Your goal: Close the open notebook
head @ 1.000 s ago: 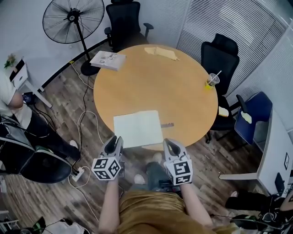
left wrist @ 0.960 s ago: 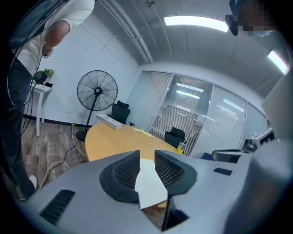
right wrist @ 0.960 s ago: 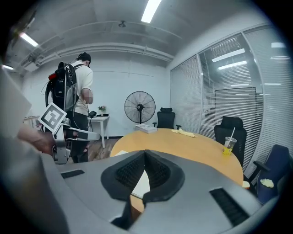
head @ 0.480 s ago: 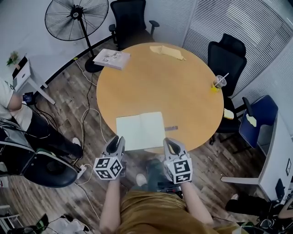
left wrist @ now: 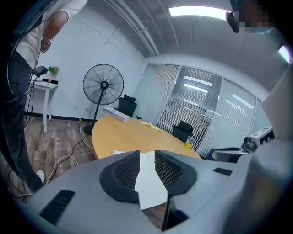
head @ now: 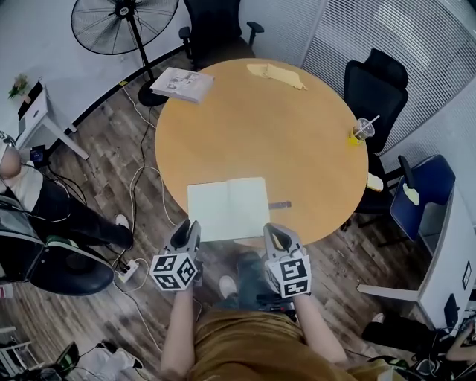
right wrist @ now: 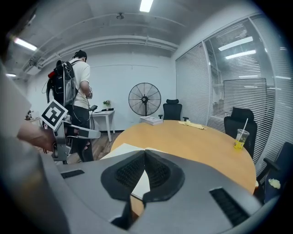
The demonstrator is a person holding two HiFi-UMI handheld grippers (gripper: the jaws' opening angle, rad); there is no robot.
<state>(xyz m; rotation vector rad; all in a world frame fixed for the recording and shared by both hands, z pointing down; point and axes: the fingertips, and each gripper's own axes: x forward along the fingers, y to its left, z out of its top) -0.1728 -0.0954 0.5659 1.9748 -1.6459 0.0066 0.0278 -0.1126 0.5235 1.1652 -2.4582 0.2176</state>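
Note:
The open notebook (head: 228,209) lies flat with blank white pages up, near the front edge of the round wooden table (head: 253,126). My left gripper (head: 184,234) hangs just off the table edge by the notebook's near left corner, its jaws apart with nothing in them. The left gripper view shows a white page (left wrist: 149,183) through the gap of the left gripper (left wrist: 147,153). My right gripper (head: 277,238) hovers off the edge by the near right corner. In the right gripper view, the tips of the right gripper (right wrist: 145,151) meet, with the notebook (right wrist: 123,148) beyond them.
A small dark object (head: 280,205) lies right of the notebook. A stack of papers (head: 182,83), a yellow cloth (head: 277,74) and a drink cup with a straw (head: 362,130) sit near the table's rim. Chairs (head: 375,82), a fan (head: 123,22), floor cables and a person (head: 30,193) surround it.
Both grippers have sunk slightly in front of the table's near edge. The notebook stays open and flat. The head view has shifted a little.

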